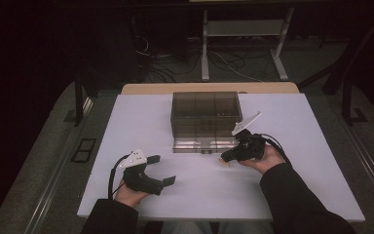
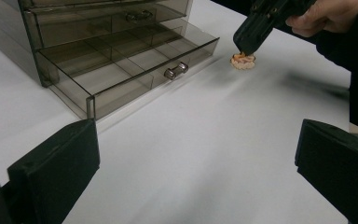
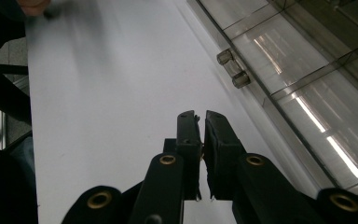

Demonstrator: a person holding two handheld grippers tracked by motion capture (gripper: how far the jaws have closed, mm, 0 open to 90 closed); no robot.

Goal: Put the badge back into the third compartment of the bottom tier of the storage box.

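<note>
A white table (image 1: 141, 122) carries a smoke-tinted clear drawer cabinet (image 1: 204, 114) set near the middle of its far edge, with its bottom drawer (image 2: 135, 70) pulled out toward the person; the dividers inside show, but whether any compartment holds something cannot be told through the dark plastic. A metal knob (image 2: 175, 71) sits on that drawer's front, and a second handle above it is blurred. Just beside the open drawer's right front corner, a small pale, orange-tinged scalloped object (image 2: 243, 61) is at the tabletop, too small and soft to identify. The right gripper (image 1: 225, 158) points down at it with its jaws drawn nearly together, a thin slit between them in the right gripper view; the object seems caught at their tips, yet the jaws themselves hide the contact, so whether it is truly pinched or merely touched cannot be told, nor whether it rests on the table or is just off it. The right hand (image 1: 268, 158) wraps the gripper's body. The left gripper (image 1: 168, 170) lies near the table's near-left corner, well apart from the cabinet, its jaws spread wide with nothing between them, held by the left hand (image 1: 129, 192), which a dark sleeve partly covers. Beyond the table's far edge the floor is dim, with cables and white frame legs (image 1: 205, 48) barely readable.
</note>
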